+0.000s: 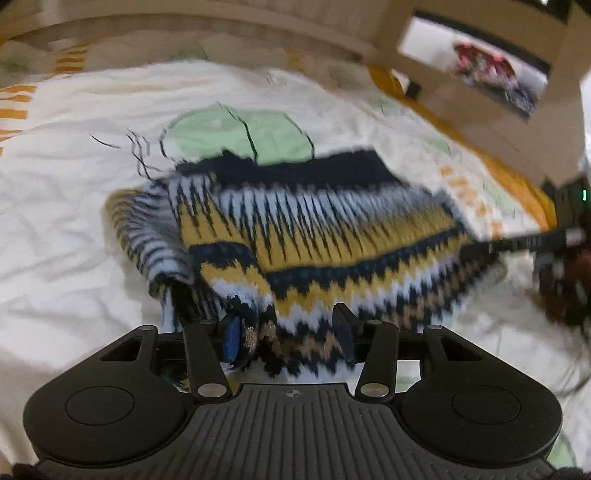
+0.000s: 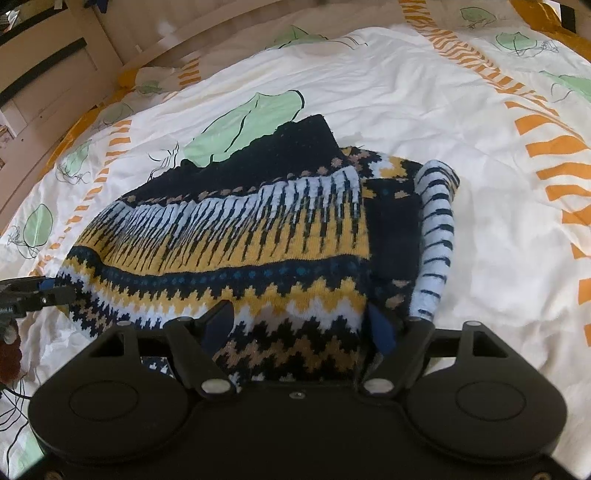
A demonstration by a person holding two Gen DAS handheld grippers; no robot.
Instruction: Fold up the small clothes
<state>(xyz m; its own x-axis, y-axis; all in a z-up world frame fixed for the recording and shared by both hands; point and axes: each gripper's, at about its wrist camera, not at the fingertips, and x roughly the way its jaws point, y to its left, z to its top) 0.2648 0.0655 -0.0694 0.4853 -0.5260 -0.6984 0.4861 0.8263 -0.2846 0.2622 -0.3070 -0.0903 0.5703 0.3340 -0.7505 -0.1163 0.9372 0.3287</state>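
A small knit sweater (image 1: 314, 229) with navy, yellow, pale blue and white zigzag bands lies on a white bedspread (image 1: 74, 184). It also shows in the right wrist view (image 2: 240, 229), partly folded, with a striped sleeve (image 2: 436, 236) lying along its right side. My left gripper (image 1: 288, 332) has its jaws apart with the sweater's near edge bunched between them. My right gripper (image 2: 299, 328) also has its jaws apart around the sweater's hem. The other gripper's fingertips (image 2: 37, 291) show at the left edge of the right wrist view, and at the right edge (image 1: 535, 240) of the left wrist view.
The bedspread (image 2: 424, 110) carries green leaf prints (image 2: 243, 125) and orange stripe bands (image 2: 546, 147). A wooden bed frame (image 1: 184, 22) runs along the far edge. A wooden shelf unit (image 1: 480, 74) stands at the back right in the left wrist view.
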